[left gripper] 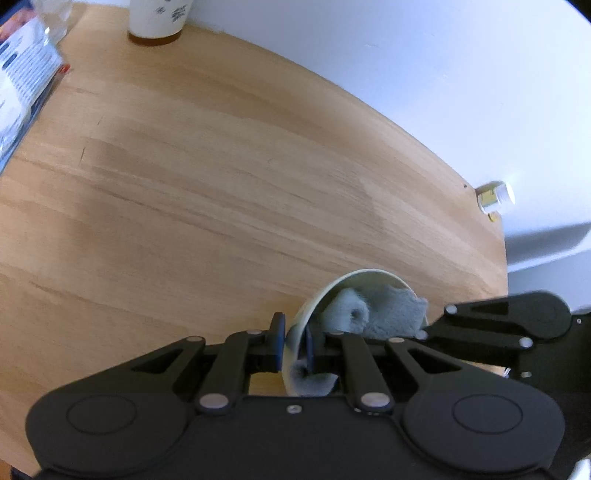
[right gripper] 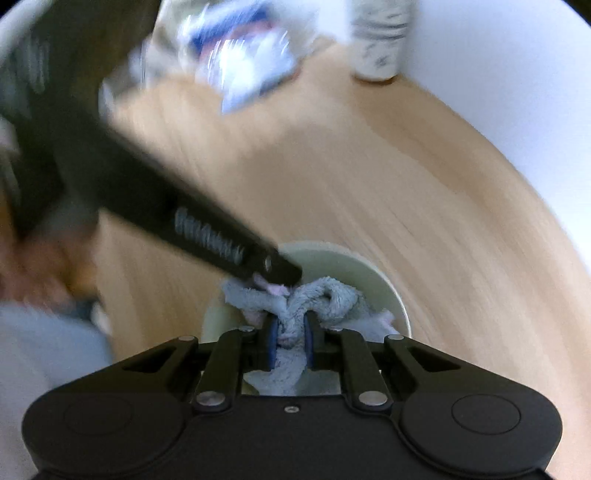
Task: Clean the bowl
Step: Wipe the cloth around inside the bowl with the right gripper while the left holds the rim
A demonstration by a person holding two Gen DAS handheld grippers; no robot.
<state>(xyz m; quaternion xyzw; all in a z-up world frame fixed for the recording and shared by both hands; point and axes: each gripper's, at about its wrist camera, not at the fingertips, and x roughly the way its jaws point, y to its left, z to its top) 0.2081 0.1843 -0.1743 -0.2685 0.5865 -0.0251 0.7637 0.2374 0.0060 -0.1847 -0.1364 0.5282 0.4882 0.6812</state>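
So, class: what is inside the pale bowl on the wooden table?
A bunched grey-blue cloth fills the bowl, pinched by the right gripper. The left gripper clamps the bowl's rim. The bowl's bottom is covered by cloth, so unseen.

Bowl point(left gripper: 325, 295): pale cream-green, plain inside and out. Cloth point(left gripper: 373, 314) in it: light grey-blue terry, w/ pink patches seen in right wrist view. Left gripper point(left gripper: 293, 347): matte black body, blue pads, silver rivets. Right gripper point(right gripper: 290, 343): same black, blue pads. Table point(left gripper: 221, 166): light wood, honey-tan, streaked grain w/ darker bands. Paper cup point(left gripper: 157, 18): off-white w/ dark grey speckled print, brown base ring. Packet point(left gripper: 22, 77): blue and white, small print, red corner. Wall point(left gripper: 443, 55): plain white. Small bottle point(left gripper: 495, 197): yellow label, clear cap.
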